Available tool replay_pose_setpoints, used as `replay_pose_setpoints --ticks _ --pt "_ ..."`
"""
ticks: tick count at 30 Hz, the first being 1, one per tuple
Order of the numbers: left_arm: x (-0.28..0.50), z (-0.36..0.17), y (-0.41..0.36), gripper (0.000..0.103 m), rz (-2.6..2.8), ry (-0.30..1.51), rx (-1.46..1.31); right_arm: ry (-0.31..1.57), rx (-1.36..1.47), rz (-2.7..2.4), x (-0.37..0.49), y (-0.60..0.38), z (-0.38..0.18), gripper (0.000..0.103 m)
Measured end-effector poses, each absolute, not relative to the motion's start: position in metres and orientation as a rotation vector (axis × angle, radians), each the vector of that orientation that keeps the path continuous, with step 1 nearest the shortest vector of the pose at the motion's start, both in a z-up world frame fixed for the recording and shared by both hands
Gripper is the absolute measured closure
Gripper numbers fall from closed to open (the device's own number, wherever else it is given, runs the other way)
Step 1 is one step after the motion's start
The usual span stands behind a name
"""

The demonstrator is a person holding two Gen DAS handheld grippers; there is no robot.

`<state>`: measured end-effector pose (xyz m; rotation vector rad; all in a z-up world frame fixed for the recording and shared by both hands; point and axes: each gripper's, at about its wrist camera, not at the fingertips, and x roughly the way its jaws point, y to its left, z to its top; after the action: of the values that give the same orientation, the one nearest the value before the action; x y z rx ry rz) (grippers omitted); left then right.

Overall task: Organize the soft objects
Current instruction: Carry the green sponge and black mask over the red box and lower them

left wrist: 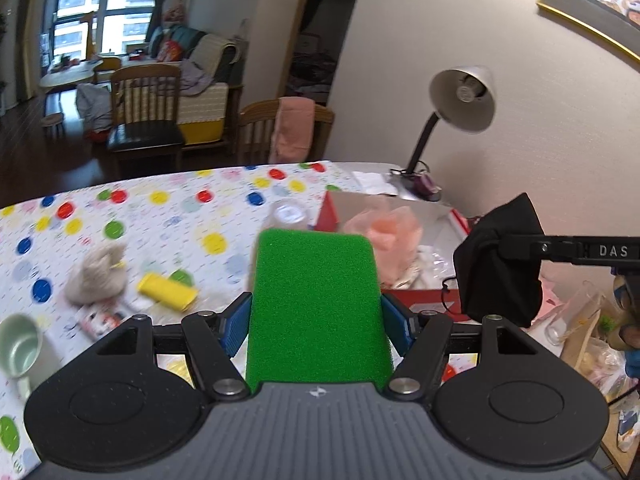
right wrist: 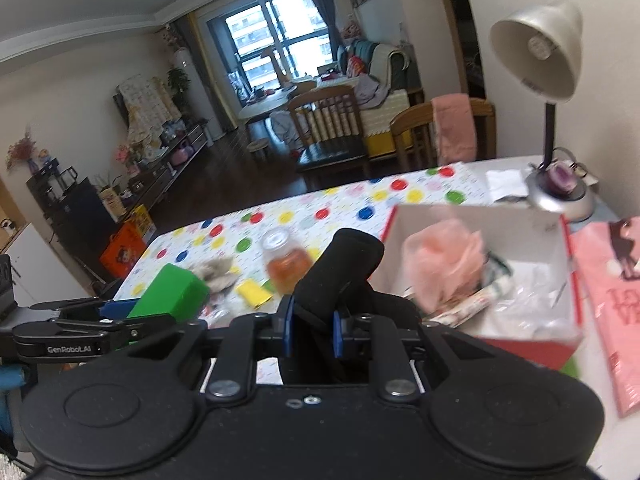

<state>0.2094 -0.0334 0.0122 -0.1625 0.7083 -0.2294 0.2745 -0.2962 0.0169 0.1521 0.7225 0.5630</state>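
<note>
Plainly, green sponge [left wrist: 316,304] looks coarse-pored; black cloth [right wrist: 340,268] possibly rolled.

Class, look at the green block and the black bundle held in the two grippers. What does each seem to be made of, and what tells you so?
Green block: likely sponge foam, matte, with a fine porous grain and rounded corners.
Black bundle: probably soft knitted or woven fabric, matte; it folds and bunches where it is pinched. The exact fibre cannot be told.

Dotted table [left wrist: 160,200] with box [left wrist: 424,300], lamp [left wrist: 460,100]
</note>
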Motion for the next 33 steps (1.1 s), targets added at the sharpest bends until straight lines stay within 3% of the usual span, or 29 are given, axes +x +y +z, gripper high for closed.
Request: replay_pose_setpoints --ticks 18,33 --pt "0.299 0.010 -0.147 0.035 -0.304 0.748 -0.063 0.687 0.154 0.497 0.366 -0.381 0.012 0.085" --pt "0.365 -0.038 -0.221 0.035 -0.308 0.877 -0.008 0.787 0.151 0.491 0.439 -0.418 -0.036 0.085"
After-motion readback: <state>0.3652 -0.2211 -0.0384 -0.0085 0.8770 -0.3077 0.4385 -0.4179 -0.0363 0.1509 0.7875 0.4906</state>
